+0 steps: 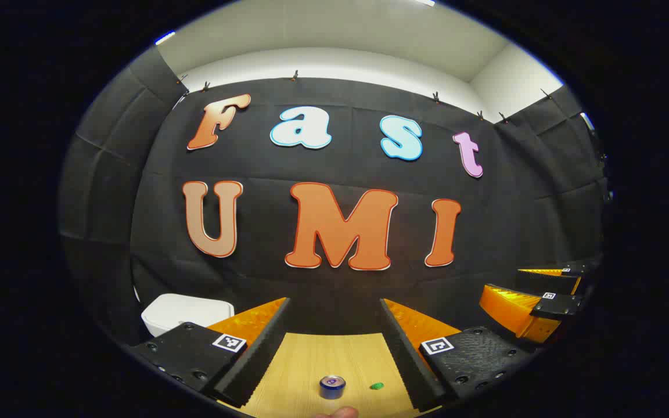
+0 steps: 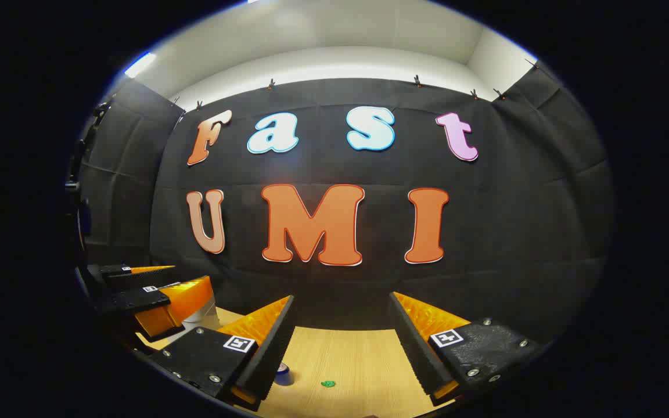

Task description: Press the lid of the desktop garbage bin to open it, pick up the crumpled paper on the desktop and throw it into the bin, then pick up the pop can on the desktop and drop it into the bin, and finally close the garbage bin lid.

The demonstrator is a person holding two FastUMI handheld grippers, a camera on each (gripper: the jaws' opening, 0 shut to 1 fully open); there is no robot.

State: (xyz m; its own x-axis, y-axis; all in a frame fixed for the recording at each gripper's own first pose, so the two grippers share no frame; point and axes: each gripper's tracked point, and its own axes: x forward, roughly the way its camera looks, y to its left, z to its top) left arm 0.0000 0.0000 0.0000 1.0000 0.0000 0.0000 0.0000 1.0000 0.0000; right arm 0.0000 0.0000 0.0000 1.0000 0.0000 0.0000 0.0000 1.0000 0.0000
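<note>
On the tabletop [image 1: 311,360], at six o'clock between the open left tongs [image 1: 334,328], stands the can [image 1: 332,386]; right tongs [image 2: 340,325] gape too; bin [image 1: 186,313] at eight.

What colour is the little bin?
White; the garbage bin shows best in the left gripper view, at the lower left.

Light: bright strip lamp [image 2: 140,64] high up, ceiling evenly lit | Booth: dim, dark cloth soaks light | Desk [image 1: 323,360]: warm, soft shadows | Focus: sharp centre | Edges: strong fisheye bending
</note>
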